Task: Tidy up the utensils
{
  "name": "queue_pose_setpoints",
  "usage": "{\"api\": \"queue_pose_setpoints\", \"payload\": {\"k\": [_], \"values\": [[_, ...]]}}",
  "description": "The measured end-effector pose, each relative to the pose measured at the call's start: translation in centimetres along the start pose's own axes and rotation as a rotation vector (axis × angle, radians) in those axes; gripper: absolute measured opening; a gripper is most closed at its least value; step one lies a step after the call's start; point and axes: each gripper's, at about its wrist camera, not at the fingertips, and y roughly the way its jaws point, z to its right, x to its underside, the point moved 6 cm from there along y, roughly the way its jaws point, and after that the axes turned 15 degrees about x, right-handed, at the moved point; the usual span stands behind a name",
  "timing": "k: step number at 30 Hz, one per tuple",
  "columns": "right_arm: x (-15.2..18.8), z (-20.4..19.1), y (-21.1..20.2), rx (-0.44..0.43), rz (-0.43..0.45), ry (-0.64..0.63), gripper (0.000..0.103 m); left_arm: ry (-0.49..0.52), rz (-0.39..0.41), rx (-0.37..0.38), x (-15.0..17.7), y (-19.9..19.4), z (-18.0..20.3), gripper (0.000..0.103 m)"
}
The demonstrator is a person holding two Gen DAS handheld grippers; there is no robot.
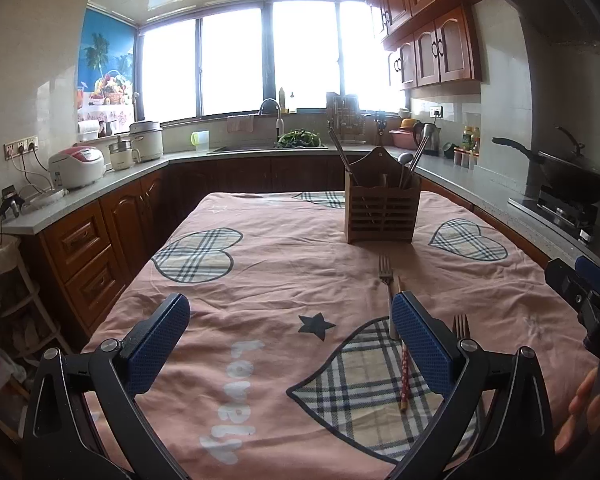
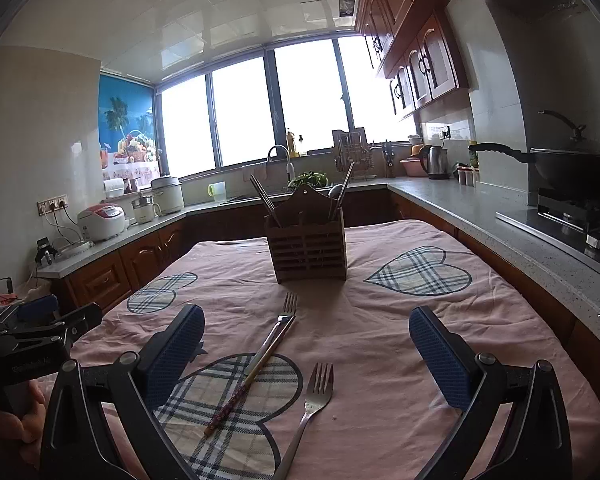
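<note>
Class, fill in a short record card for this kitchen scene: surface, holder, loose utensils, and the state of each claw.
surface: table under a pink tablecloth with plaid hearts
holder: wooden utensil caddy, upright at the far middle, chopsticks and a ladle standing in it
loose utensils: near fork; far fork lying against a chopstick
left claw: open, holding nothing, above the cloth
right claw: open, holding nothing, the loose utensils between its fingers in view
task status: three utensils not yet in the caddy
</note>
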Motion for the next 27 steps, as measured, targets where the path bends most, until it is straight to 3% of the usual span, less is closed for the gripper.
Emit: {"api": "queue_pose_setpoints", "payload": {"k": [8,27], "values": [[-0.5,-0.3,-1.2,-0.007,0.034,-0.001,0.103,0.006,0.044,-0.001,-0.6,-1.7,0.3,0.103],[-1.0,-0.5,-2.5,-0.012,0.065,0.002,0.103,0.002,0.06,-0.002,-0.7,-3.1,0.4,0.103]]}}
